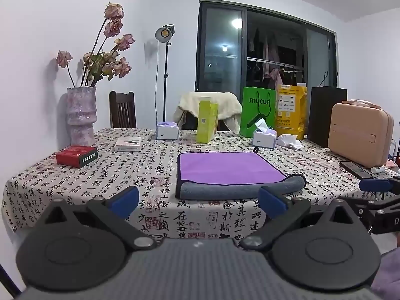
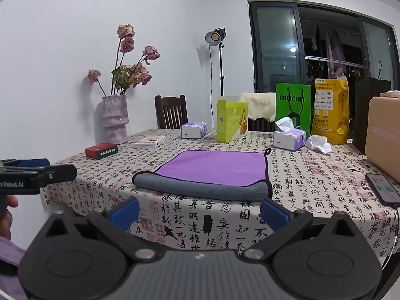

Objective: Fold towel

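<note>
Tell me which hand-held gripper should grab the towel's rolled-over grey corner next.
Probably the right hand-held gripper. In the left wrist view the curled grey corner of the towel lies at its right end, beyond the left hand-held gripper, on the right one's side. Both are open and short of the towel.

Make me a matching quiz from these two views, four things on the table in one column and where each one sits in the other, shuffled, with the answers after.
Things
1. towel
2. red box
3. phone
4. crumpled tissue

Places
A. near the table's right edge, beside the tan case
B. on the left side, in front of the vase
C. centre of the table, near edge rolled over showing grey
D. toward the back, in front of the yellow bag

Pairs: 1-C, 2-B, 3-A, 4-D
</note>
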Motion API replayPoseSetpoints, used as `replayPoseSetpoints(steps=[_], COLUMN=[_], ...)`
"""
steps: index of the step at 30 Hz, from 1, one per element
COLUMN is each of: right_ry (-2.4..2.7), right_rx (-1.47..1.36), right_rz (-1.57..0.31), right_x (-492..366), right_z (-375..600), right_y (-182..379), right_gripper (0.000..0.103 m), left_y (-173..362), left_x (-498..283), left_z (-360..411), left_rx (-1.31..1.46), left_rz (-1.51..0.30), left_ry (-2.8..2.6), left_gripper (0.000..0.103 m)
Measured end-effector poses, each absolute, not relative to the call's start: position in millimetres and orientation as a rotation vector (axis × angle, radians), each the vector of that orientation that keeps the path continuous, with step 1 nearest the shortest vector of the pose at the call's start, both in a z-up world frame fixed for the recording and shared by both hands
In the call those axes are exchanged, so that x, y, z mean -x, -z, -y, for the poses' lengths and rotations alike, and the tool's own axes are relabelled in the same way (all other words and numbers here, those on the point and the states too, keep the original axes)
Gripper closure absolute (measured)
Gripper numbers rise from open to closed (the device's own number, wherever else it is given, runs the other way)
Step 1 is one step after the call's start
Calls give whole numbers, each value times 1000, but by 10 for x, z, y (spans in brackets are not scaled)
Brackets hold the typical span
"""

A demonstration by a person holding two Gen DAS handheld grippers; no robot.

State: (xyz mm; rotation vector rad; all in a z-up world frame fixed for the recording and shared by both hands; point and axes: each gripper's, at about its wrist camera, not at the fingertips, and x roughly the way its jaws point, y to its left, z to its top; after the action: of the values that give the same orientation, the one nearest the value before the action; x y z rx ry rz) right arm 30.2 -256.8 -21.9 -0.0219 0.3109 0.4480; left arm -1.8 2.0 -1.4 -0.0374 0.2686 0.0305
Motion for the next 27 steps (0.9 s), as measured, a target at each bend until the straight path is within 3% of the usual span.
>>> replayPoseSetpoints(steps=[27], right_ry=[-450], right_rx=[-15], right_rz=[-357], right_x=[-440], right_z=[2497], right_y=[348], right_gripper=[0], left_y=[160], left_x=[-124], left_z=[-31], left_rx=[20], left_rz=[-337], left_ry=[-54], left_gripper=[0])
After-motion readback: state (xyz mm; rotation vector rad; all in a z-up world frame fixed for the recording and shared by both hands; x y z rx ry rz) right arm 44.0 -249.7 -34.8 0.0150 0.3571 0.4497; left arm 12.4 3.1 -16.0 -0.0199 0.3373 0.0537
